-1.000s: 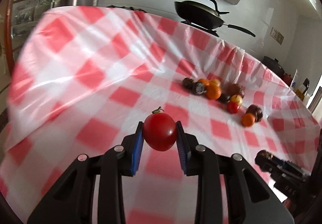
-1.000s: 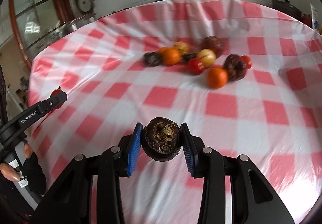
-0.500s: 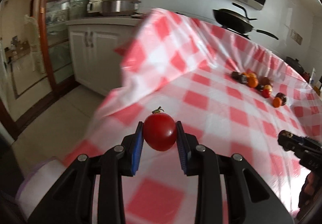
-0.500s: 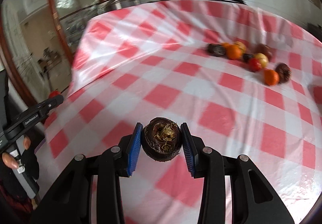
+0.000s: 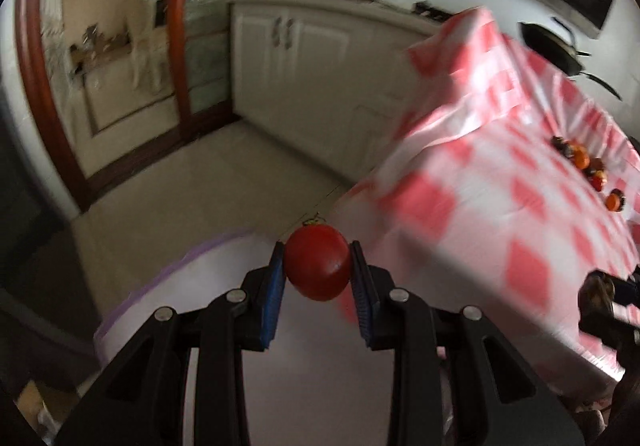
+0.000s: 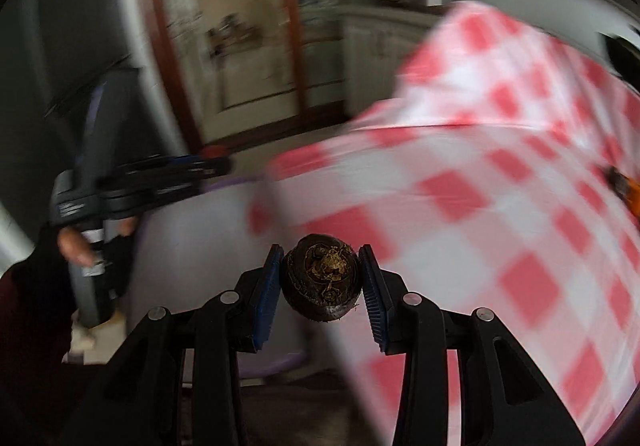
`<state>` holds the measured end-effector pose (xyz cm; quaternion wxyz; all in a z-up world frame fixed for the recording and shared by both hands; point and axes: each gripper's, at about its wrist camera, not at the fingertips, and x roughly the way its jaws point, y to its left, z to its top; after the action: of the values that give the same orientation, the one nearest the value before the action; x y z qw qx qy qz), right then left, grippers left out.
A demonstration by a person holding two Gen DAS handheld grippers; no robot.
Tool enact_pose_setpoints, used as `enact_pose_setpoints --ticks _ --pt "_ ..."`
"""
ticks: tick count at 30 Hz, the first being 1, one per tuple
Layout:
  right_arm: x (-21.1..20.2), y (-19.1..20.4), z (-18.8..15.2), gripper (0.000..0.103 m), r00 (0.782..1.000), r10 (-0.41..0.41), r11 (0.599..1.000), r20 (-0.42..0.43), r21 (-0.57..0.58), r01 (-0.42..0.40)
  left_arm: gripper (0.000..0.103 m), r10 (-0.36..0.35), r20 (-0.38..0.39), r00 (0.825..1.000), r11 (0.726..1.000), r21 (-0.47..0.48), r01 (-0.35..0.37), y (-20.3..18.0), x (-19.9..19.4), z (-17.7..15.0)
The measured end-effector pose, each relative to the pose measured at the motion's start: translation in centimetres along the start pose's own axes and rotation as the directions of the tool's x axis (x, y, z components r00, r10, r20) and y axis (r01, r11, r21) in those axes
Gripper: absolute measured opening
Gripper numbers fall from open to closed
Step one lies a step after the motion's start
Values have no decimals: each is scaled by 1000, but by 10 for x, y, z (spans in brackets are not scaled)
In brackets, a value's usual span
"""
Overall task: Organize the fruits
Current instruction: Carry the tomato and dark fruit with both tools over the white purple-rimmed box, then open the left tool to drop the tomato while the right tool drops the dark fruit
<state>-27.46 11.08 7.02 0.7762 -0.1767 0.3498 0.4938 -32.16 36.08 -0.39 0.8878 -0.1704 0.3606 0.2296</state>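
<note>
- Two hand-held grippers, one fruit each: the left hand-held gripper [image 5: 318, 272] pinches a red tomato [image 5: 317, 262] between its blue pads, above a pale round container with a purple rim [image 5: 160, 278] standing on the floor beside the table [image 5: 500, 205].
- The right hand-held gripper [image 6: 320, 282] pinches one dark, rough-skinned round fruit [image 6: 321, 278] over the table's near corner.
- One heap of small orange, red and dark fruits [image 5: 584, 161] lies far off on the red-and-white checked cloth; blur hides their number.
- White cabinets [image 5: 304, 57] and a wood-framed glass door [image 5: 120, 45] stand behind; a dark pan [image 5: 554, 49] sits past the table.
</note>
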Motion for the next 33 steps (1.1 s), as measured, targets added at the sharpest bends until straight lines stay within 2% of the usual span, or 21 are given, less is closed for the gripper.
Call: enact_pose_setpoints --ticks 4,8,10,13,15,16,18,21,25,28,29,31,32,33 --pt "42 50 -6 38 990 80 987 -119 -132 -96 31 50 -84 995 997 -53 -55 35 21 -26" --pt "99 82 -24 38 955 86 969 -282 -199 -146 31 85 -203 975 987 -120 -111 63 54 -51" --pt "132 92 -36 38 925 68 962 -373 -220 -160 31 99 -265 959 981 -136 -139 73 70 -63" --pt "170 103 -53 38 873 37 958 -487 -232 -170 32 151 -364 919 971 -117 -206 81 94 -80" --pt "192 110 -61 38 835 19 956 -549 -236 -177 32 150 -430 890 963 -142 -231 91 107 -90" --pt "198 112 -63 38 825 14 954 -565 -240 -180 32 152 -457 876 957 -153 -246 95 112 -93" --pt "214 118 -66 38 796 -9 948 -605 -257 -185 32 171 -486 857 944 -167 -283 102 117 -96" --pt "230 128 -73 38 762 -61 939 -644 -296 -175 32 165 -515 841 936 -187 -298 107 128 -99" --pt "238 128 -76 39 744 -61 947 -665 -274 -168 32 166 -515 841 930 -203 -308 108 128 -105" --pt "237 126 -70 39 758 -38 954 -651 -249 -167 32 180 -523 833 922 -206 -329 113 127 -109" --pt "238 110 -65 41 759 -25 955 -651 -241 -175 33 187 -529 828 918 -206 -339 116 127 -110" --pt "233 109 -62 53 768 -2 956 -640 -227 -187 39 196 -525 828 913 -211 -349 119 123 -109" --pt "230 109 -61 60 774 5 956 -633 -223 -189 47 203 -521 829 912 -208 -354 119 121 -108" --pt "227 109 -60 60 779 19 955 -627 -218 -199 52 217 -514 830 910 -201 -362 117 119 -105"
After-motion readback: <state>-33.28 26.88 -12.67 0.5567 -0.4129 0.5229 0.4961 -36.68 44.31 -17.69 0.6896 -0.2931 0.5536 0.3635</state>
